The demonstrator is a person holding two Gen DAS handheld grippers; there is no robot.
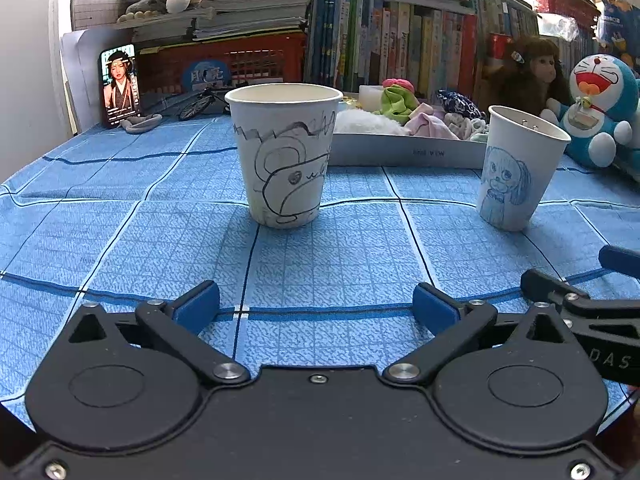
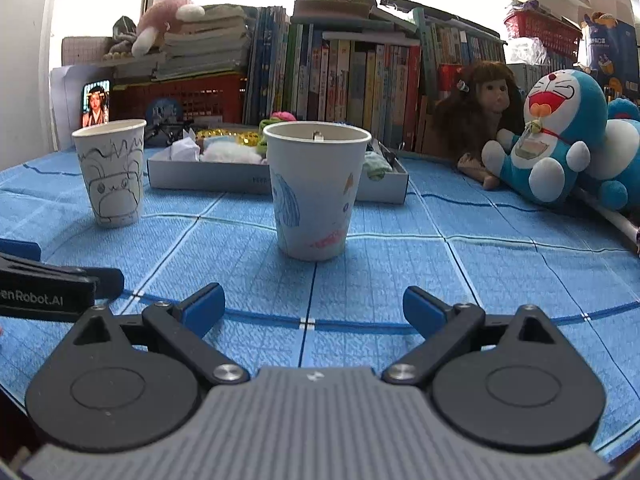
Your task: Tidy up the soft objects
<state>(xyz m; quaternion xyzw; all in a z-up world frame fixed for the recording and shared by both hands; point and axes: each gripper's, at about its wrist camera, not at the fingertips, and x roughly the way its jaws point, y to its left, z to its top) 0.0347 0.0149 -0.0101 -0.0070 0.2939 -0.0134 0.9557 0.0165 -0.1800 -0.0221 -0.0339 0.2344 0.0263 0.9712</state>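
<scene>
Soft objects (image 1: pixel 404 114) lie heaped in the shallow grey tray (image 1: pixel 408 152), which is your landmark: socks and bits of cloth in green, pink, white and dark blue, with a fluffy white piece at its left end. Just in front of the tray's left end stands the paper cup with the black drawing (image 1: pixel 285 156), upright on the blue checked worktop (image 1: pixel 160 240); in front of the tray's right end stands the paper cup with the blue dog drawing (image 1: pixel 516 168), also upright, and the two cups are well apart. To the right of the tray a brown-haired doll (image 2: pixel 480 112) leans beside a blue cat plush (image 2: pixel 552 140). Behind the tray runs a row of books (image 2: pixel 352 76), and to its left sit a red basket (image 1: pixel 224 64) under stacked books and a picture card (image 1: pixel 120 84) propped upright. Your left tongs (image 1: pixel 316 308) are spread wide with nothing between the blue pads, low over the worktop and facing the black-drawn cup. Your right tongs (image 2: pixel 314 308) are likewise wide and empty, facing the blue-drawn cup, well short of the tray.
</scene>
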